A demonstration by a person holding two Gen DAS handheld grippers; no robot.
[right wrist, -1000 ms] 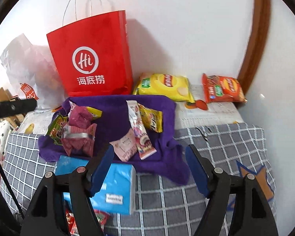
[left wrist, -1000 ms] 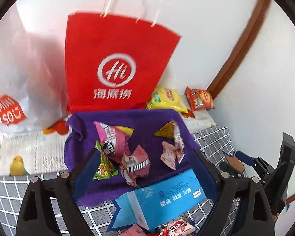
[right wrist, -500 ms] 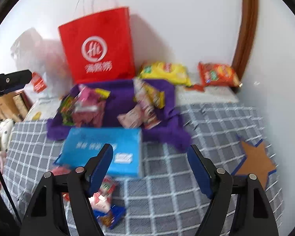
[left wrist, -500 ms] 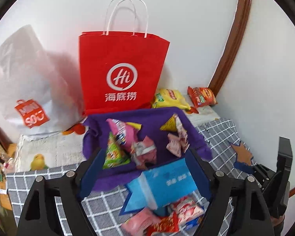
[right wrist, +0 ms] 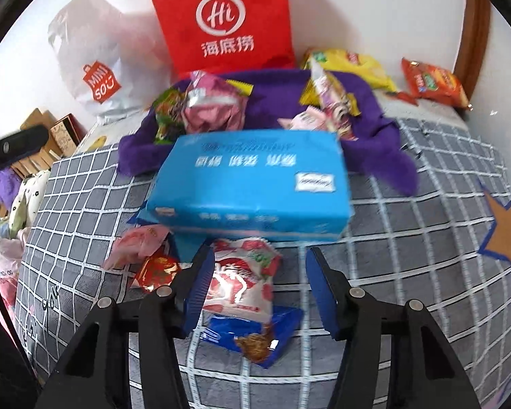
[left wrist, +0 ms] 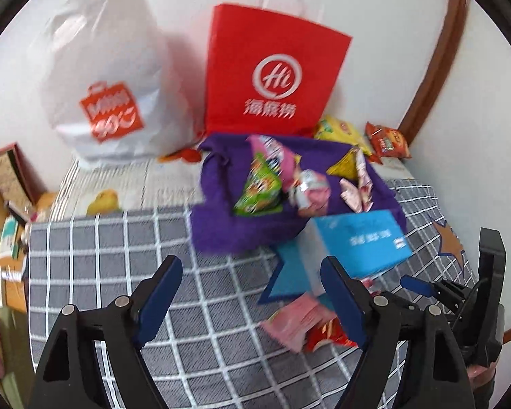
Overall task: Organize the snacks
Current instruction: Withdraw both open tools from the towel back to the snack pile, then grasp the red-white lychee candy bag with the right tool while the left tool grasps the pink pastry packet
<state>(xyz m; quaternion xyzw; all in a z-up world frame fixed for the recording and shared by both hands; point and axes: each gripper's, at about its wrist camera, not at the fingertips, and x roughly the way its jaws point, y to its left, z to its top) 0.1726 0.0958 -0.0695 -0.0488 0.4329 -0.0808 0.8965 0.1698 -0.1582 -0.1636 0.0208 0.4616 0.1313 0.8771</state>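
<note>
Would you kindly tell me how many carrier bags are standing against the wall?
2: the red paper bag behind the purple cloth, and the white plastic bag to its left. Others may sit outside the frame.

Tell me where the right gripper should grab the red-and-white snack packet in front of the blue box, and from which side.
Grip the red-and-white snack packet across its narrow width near the middle, coming down from above. It lies flat, lengthwise between the right gripper fingers, which have just been closing, partly over a blue packet. The blue box crowds its far end, so avoid that end.
</note>
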